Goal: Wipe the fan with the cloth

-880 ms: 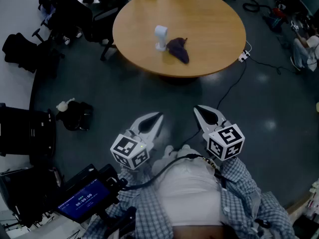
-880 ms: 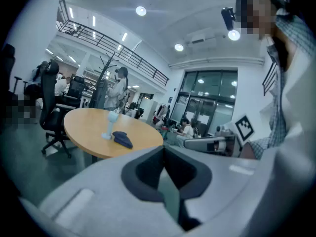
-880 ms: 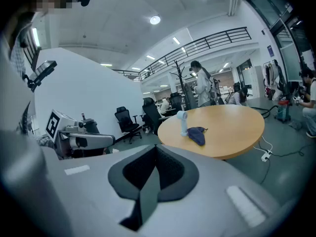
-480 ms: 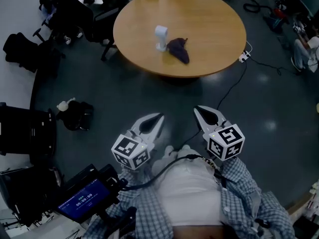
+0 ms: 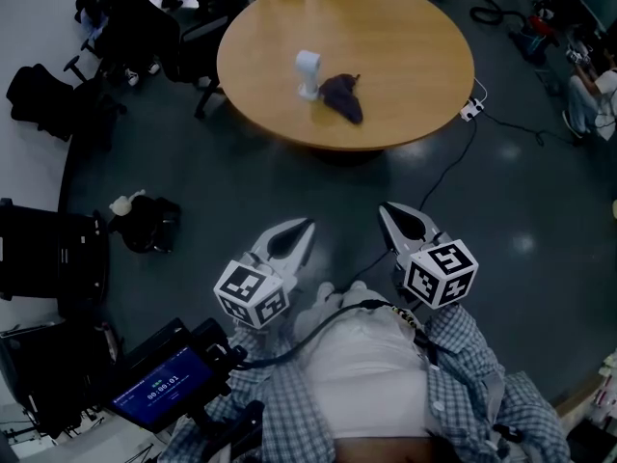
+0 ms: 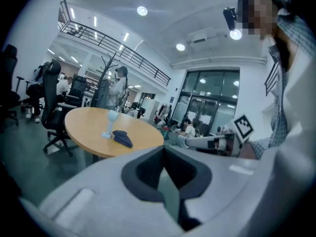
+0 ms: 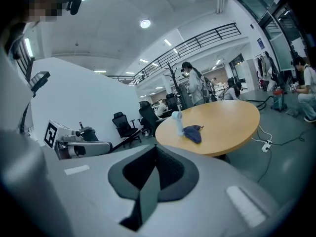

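1. Fan (image 5: 308, 73): small, white, upright on round table (image 5: 415, 37). Likely light, rigid, tippy; steady it by the stem.
2. Cloth (image 5: 341, 96): dark, crumpled, just beside fan. Soft, limp; pinch a raised fold.
3. Left gripper (image 5: 307, 226), right gripper (image 5: 386, 210): jaws together, empty, well apart from table.
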The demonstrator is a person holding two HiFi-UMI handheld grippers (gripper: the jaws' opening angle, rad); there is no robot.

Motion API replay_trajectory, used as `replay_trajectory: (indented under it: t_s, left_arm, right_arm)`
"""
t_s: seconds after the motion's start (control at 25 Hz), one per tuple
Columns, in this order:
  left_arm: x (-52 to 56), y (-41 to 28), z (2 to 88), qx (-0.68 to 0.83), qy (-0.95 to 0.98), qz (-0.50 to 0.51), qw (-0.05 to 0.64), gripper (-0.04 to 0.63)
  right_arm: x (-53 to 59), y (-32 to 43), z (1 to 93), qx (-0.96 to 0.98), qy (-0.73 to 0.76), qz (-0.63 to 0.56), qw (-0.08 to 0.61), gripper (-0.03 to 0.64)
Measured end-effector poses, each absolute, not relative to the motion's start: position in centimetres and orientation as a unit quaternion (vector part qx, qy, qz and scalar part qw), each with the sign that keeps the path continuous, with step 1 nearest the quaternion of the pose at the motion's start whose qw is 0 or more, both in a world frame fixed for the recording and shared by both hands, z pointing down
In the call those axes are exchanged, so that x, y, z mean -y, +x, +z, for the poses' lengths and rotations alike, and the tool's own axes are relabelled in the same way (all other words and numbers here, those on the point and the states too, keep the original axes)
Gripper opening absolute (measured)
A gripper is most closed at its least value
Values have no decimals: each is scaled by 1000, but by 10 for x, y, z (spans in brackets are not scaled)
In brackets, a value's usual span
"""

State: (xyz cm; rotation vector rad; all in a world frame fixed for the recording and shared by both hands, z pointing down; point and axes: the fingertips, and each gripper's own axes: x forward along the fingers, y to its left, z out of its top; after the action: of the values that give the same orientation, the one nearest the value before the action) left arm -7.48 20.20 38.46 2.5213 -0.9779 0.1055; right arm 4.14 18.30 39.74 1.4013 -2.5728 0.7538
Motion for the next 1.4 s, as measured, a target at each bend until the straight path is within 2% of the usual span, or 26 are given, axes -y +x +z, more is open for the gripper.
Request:
replay_trajectory:
  t_s: [0.44, 1.16, 1.4]
  left_arm:
    - [-209, -32, 378, 373, 904, 23, 207, -2]
    - [-165, -20, 381, 362, 910, 27, 200, -2]
    - [-81, -36, 395, 355, 912, 22, 206, -2]
  right_arm:
    - [-193, 102, 408, 849, 460, 257, 44, 3]
    - [-155, 121, 421, 830, 487, 271, 42, 3]
    - [-80, 104, 425, 827, 497, 258, 53, 3]
